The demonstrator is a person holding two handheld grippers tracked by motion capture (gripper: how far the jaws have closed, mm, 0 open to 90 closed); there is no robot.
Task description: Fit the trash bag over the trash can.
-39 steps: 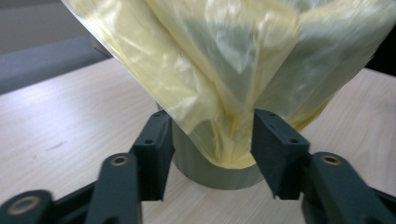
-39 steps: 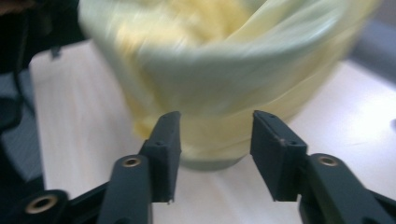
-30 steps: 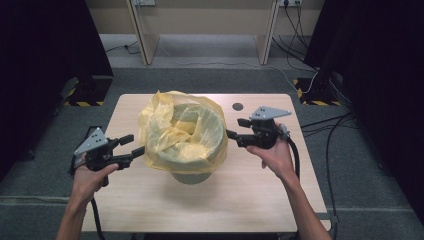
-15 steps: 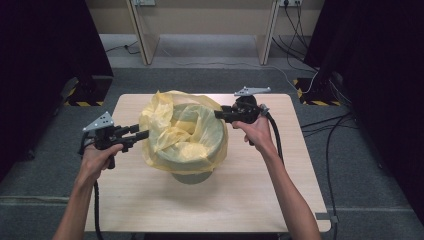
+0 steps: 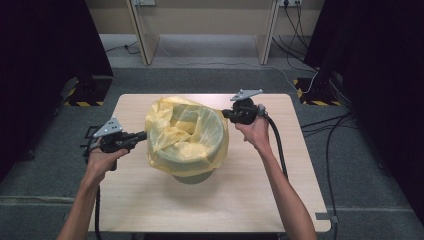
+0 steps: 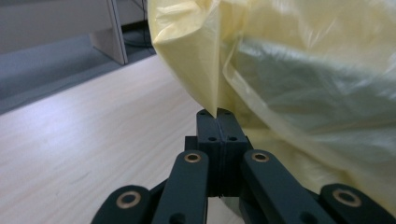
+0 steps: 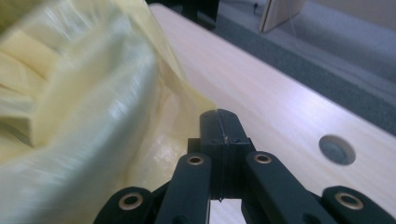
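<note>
Item: yellow bag [image 5: 187,135], thin plastic, lining a grey-green bin [image 5: 192,176] and folded down over its rim. The bin stands on the wooden table [image 5: 150,200] a little left of centre, nearer the far edge than the near one. The bag's skirt hangs loose and crumpled round the upper wall; the bin's base shows below it on the near side.

Left gripper [image 5: 141,135]: at the bag's left flank, jaws pressed together with a fold of the yellow film pinched at their tips, as the left gripper view [image 6: 217,113] shows. It sits over the table's left margin, the hand [image 5: 102,161] close to that edge.

Right gripper [image 5: 225,114]: at the bag's far right rim, jaws clenched; in the right gripper view [image 7: 219,114] the film's edge runs to the tips, so it grips the bag there.

Open room: bare tabletop broad on the near side and to the right of the bin; a narrower strip left and far. A round hole [image 7: 336,150] lies in the top near the far edge, just beyond the right gripper. Grey floor [image 5: 210,80] surrounds the table.
</note>
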